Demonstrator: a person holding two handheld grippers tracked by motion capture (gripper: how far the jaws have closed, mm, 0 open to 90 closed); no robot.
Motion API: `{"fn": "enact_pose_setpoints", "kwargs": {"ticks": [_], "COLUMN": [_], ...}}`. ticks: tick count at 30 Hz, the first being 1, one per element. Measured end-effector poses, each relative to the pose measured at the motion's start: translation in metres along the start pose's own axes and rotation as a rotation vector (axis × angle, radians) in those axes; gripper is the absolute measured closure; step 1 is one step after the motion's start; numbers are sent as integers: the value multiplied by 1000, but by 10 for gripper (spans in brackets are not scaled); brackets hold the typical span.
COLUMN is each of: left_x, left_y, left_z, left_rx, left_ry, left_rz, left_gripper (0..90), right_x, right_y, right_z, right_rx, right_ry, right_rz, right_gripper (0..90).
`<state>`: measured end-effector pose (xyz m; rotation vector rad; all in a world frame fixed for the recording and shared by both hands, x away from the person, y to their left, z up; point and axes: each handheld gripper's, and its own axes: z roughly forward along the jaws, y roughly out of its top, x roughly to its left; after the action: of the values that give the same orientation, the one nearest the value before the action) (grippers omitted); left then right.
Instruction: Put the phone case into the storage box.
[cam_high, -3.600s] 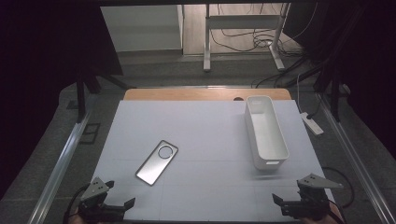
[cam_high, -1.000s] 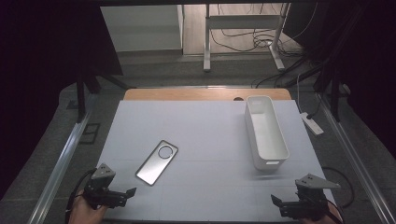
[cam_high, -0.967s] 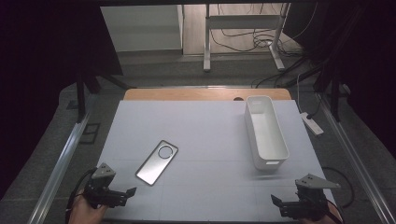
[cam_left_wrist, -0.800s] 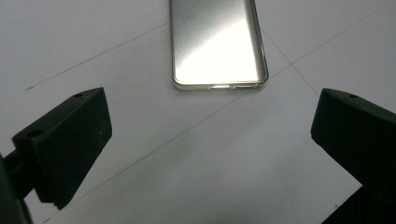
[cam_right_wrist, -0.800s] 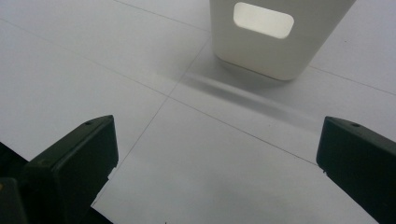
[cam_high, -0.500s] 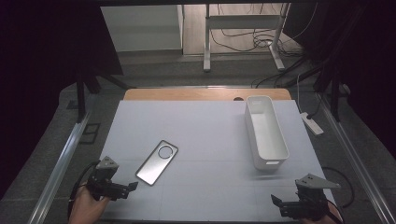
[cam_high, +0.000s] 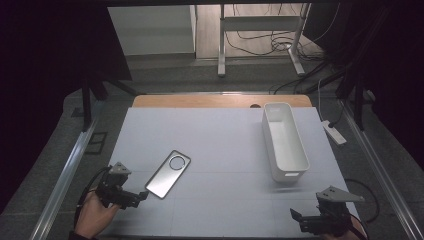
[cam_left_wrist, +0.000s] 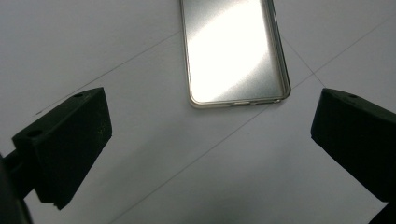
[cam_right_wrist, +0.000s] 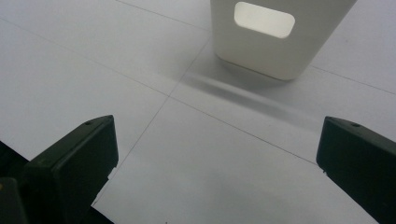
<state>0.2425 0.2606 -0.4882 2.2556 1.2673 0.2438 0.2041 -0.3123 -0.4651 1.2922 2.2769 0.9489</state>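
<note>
A silver phone-shaped case with a round ring near its far end lies flat on the white table, left of centre. In the left gripper view its near end lies just ahead of the wide-apart jaws. My left gripper is open, close to the case's near corner and not touching it. A long white bin stands at the right. My right gripper is open near the front right edge. The bin's end wall with its handle slot is ahead of it.
A wooden strip runs along the table's far edge. A white power strip lies off the table's right side. Metal rails flank the table, and cables trail on the floor behind.
My left gripper has moved forward and to the right, from the front left corner up to the case's near end. The right gripper has stayed in place.
</note>
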Motion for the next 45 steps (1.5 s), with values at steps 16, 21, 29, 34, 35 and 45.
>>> {"fn": "enact_pose_setpoints", "kwargs": {"ticks": [16,21,29,34,35,45], "left_x": [10,13,16,18,18,15], "left_y": [29,39,51,61,63,73], "left_z": [16,22,32,37,38,47], "left_rx": [59,84,110,124,127,153], "left_ry": [-22,-20,-12,-8,-9,-3], "left_rz": [37,44,46,52,55,66], "left_gripper": [0,0,0,0,0,0], "right_x": [0,0,0,0,0,-1], "right_y": [0,0,0,0,0,0], "right_z": [0,0,1,1,1,1], "right_rx": [5,7,9,11,11,11], "right_ry": [0,3,3,6,7,8], "right_rz": [-1,0,2,1,1,2], "right_gripper": [0,0,0,0,0,0]}}
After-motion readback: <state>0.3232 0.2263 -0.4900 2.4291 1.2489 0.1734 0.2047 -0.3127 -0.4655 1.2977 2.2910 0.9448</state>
